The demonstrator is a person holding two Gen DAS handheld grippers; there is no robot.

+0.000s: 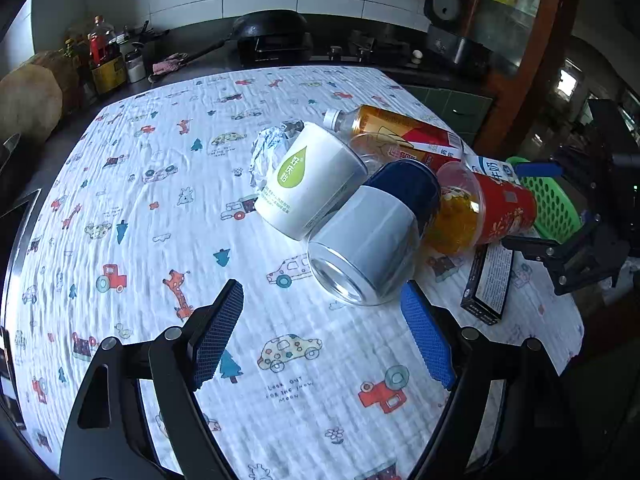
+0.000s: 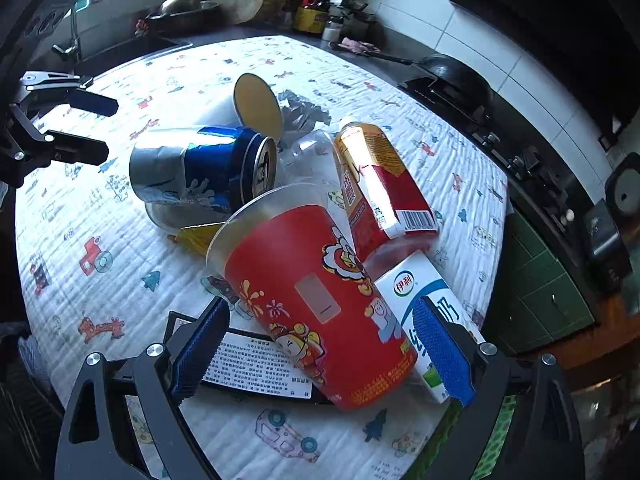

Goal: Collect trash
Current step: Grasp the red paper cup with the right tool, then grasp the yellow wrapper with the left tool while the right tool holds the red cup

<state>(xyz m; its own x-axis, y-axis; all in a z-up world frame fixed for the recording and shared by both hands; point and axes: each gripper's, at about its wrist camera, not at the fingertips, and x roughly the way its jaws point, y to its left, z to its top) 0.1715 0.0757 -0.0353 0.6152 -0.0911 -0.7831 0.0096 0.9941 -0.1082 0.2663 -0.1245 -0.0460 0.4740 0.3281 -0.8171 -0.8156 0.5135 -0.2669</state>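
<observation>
A white tablecloth [image 1: 168, 208] printed with cars, giraffes and trees covers the table and fills the ground under both tools. The trash lies on it in one heap, ahead of the left gripper [image 1: 322, 330] and slightly to its right, and directly in front of the right gripper [image 2: 320, 356].

The left gripper hangs above bare cloth with its blue pads spread wide and nothing between them. Just beyond its right pad lies a blue and silver can [image 1: 372, 236] on its side, its base turned toward the tool. Past the can and a little to the left rests a white paper cup [image 1: 312, 184] with a green drop logo, tipped over and touching the can.

The right gripper is also spread wide, its pads standing on either side of a red plastic cup [image 2: 320, 312] that lies on its side; whether either pad touches the cup I cannot tell. A white and blue milk carton [image 2: 424, 316] sits against the right pad, and a flat black box [image 2: 248, 364] with a white printed label lies under the cup beside the left pad. Farther ahead of this tool rests an amber drink bottle [image 2: 376, 184] with a red label. A crumpled foil ball [image 1: 268, 152] lies at the heap's far side. A green basket [image 1: 556, 204] stands behind the right gripper at the table edge.
</observation>
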